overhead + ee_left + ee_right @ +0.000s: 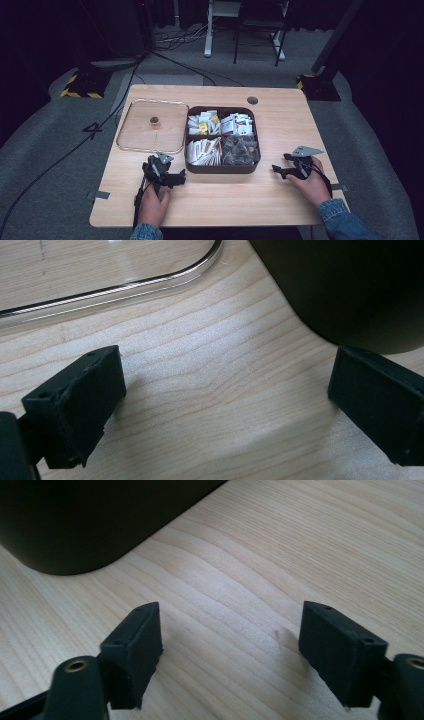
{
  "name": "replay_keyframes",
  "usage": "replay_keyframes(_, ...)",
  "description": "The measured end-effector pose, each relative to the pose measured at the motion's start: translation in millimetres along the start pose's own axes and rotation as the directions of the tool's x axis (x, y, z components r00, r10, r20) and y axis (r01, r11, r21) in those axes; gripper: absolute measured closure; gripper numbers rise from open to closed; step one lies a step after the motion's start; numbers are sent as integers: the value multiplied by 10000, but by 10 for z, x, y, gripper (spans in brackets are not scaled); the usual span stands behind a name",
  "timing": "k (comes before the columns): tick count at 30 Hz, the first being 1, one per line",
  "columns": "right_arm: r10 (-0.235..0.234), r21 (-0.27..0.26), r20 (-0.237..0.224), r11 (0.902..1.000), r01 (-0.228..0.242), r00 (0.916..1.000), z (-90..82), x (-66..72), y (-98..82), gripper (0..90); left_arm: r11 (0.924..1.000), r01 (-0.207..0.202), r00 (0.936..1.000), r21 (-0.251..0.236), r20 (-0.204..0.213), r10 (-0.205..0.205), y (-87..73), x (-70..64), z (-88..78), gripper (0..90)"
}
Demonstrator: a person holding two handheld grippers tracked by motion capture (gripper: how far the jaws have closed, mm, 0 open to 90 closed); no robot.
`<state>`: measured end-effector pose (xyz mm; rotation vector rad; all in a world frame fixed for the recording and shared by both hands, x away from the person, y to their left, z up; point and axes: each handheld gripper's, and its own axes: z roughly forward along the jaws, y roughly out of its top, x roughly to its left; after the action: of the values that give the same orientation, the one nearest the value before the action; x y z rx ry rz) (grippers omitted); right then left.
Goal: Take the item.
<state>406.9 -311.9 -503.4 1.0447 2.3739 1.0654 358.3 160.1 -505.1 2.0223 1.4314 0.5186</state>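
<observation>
The dark brown compartment box [222, 167] sits at the centre of the wooden table [280, 200], divided into four sections: small packets fill the two rear sections, paper sachets [204, 150] occupy the near-left section, and dark translucent tea bags [240, 149] occupy the near-right section. The clear lid [131, 147], fitted with a small brass-coloured knob [154, 121], lies flat on the table at the box's 9 o'clock, just beside it. The left gripper [176, 177] rests low over the table at the box's 7 o'clock, near the front-left corner; its jaws stand apart and released, with bare wood between them. In the left gripper view, the lid's rounded rim [150, 282] runs across the 11 o'clock area and the box's dark wall [350, 285] occupies the 1 o'clock area. The right gripper [279, 170] rests at the box's 4 o'clock, near the front-right corner, with its jaws pointing toward the box; these jaws are likewise spread and released, holding nothing. In the right gripper view, the box's rounded corner [90, 525] sits at 11 o'clock, apart from the jaws. Each gripper is held by one of the person's hands, entering from the table's 6 o'clock edge.
</observation>
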Motion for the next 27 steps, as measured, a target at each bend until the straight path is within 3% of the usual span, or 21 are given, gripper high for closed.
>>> replay_keyframes(3,-77,-38,-39,10000,77,10000,-5,2,-3,304,10000,4,10000,0,11,-4,1,0,1,22)
replay_keyframes(4,-140,-100,-139,9999,139,9998,-12,10,-5,369,10000,2,10000,1,11,-2,1,0,1,22)
replay_keyframes(7,-143,-148,-180,9998,140,9997,-13,14,-5,401,10000,4,10000,0,10,-4,1,0,1,22)
replay_keyframes(8,-87,-90,-229,9999,85,9997,-22,18,8,452,10000,5,10000,0,12,-5,1,0,1,23)
replay_keyframes(10,-45,-148,-373,9999,40,9993,-32,19,23,458,10000,4,10000,0,10,-4,0,0,1,22)
replay_keyframes(13,293,-649,-663,9973,-336,9974,-91,50,119,473,10000,-2,10000,2,4,2,1,1,1,22)
replay_keyframes(19,600,-931,-975,9933,-691,9934,-128,85,284,507,10000,13,10000,13,16,-13,1,2,1,22)
replay_keyframes(20,934,-1134,-1350,9876,-1090,9864,-145,98,345,538,10000,10,10000,16,16,-10,1,2,0,21)
replay_keyframes(21,934,-1134,-1350,9876,-1090,9864,-145,98,345,538,10000,10,10000,16,16,-10,1,2,0,21)
replay_keyframes(22,1199,-1350,-1616,9806,-1423,9796,-169,109,408,544,10000,14,10000,17,14,-14,1,3,1,21)
replay_keyframes(27,1351,-1345,-1742,9780,-1595,9754,-175,101,550,546,10000,16,10000,11,8,-16,-1,2,1,21)
